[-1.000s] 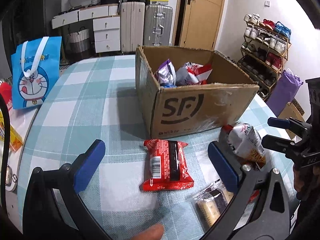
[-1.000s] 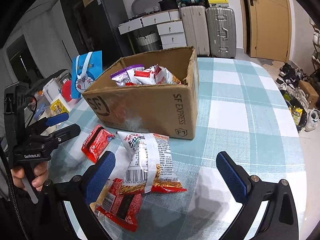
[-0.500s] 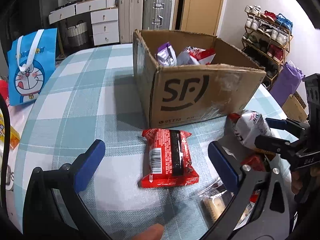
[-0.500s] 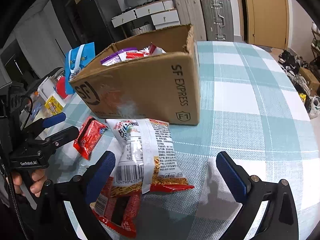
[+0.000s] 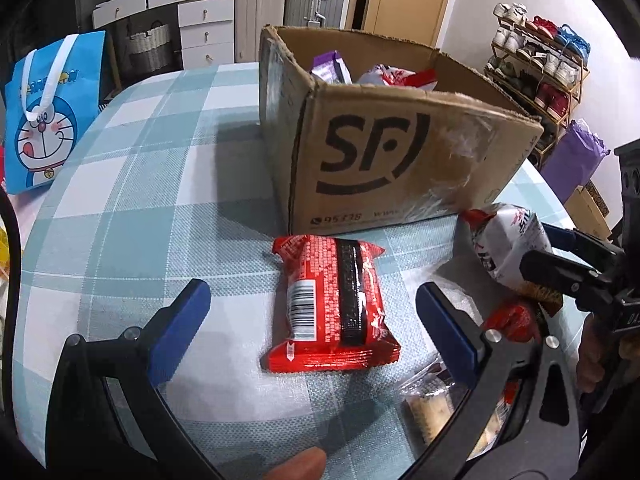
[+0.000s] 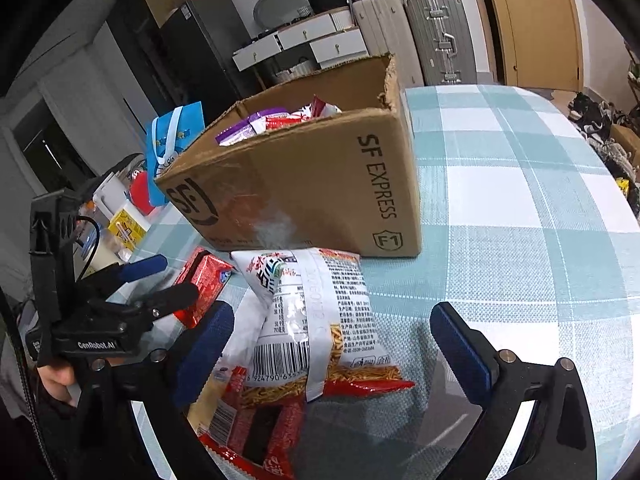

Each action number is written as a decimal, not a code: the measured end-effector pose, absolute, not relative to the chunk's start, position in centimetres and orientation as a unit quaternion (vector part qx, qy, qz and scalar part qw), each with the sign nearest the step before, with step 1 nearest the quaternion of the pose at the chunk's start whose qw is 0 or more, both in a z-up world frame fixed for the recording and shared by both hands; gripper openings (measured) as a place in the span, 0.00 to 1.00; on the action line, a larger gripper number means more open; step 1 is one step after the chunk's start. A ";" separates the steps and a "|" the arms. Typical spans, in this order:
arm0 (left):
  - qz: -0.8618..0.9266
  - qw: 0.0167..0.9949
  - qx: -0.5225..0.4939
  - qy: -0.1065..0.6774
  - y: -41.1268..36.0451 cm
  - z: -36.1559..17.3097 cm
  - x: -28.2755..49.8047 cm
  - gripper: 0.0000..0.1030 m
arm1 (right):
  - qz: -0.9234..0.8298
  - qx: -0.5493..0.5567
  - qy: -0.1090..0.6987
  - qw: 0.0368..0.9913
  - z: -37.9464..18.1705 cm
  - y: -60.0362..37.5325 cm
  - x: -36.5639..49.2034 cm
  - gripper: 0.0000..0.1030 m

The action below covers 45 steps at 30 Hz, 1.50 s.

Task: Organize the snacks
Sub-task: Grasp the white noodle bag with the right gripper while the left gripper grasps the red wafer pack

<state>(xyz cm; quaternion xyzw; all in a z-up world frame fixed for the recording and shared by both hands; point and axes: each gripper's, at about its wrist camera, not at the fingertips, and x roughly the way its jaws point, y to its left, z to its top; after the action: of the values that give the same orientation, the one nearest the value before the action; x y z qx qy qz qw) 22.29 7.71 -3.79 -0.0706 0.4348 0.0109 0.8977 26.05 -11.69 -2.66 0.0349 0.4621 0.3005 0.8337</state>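
Observation:
An open SF cardboard box [image 5: 400, 152] with several snack packs inside stands on the checked table; it also shows in the right wrist view [image 6: 312, 184]. A red snack pack [image 5: 332, 300] lies flat in front of it, between the open jaws of my left gripper [image 5: 308, 312]. A white and red noodle snack bag [image 6: 316, 320] lies between the open jaws of my right gripper [image 6: 332, 340], on top of another red pack [image 6: 256, 436]. The noodle bag [image 5: 508, 248] and right gripper [image 5: 572, 264] also appear in the left wrist view.
A blue Doraemon bag [image 5: 48, 112] stands at the table's left edge. A clear-wrapped biscuit pack [image 5: 432, 412] lies at the near right. Small items, including a yellow box [image 6: 128, 228], sit at the left. Suitcases, drawers and a shoe rack [image 5: 540, 72] stand beyond the table.
Both grippers have moved lower and closer to the table and box. The left now straddles the red pack and the right straddles the noodle bag. Both stay open.

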 end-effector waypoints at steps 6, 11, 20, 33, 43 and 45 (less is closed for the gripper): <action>0.012 0.899 -0.072 0.433 7.7 -3.8 22.2 0.99 | 0.302 0.031 0.467 0.830 -3.1 -11.4 26.2 0.89; 0.011 0.899 -0.072 0.433 7.7 -3.8 22.2 0.99 | 0.302 0.030 0.471 0.828 -3.5 -11.4 26.3 0.76; 0.012 0.898 -0.070 0.433 7.6 -3.8 22.1 0.99 | 0.329 0.010 0.444 0.834 -2.6 -10.8 25.2 0.49; 0.015 0.898 -0.057 0.437 7.3 -4.2 22.1 0.87 | 0.329 0.011 0.416 0.848 -1.1 -11.0 24.7 0.46; -0.030 0.901 -0.028 0.431 6.0 -3.6 21.5 0.40 | 0.329 0.012 0.411 0.850 -0.7 -11.3 24.7 0.46; -0.039 0.904 -0.022 0.425 5.7 -3.3 21.2 0.40 | 0.328 0.013 0.409 0.852 -0.6 -11.4 24.7 0.46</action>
<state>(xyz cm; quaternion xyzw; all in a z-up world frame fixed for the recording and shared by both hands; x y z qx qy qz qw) 21.20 5.72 -3.25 -0.0218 0.4246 -0.0390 0.9043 24.72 -11.37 -0.62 0.0129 0.4089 0.3276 0.8517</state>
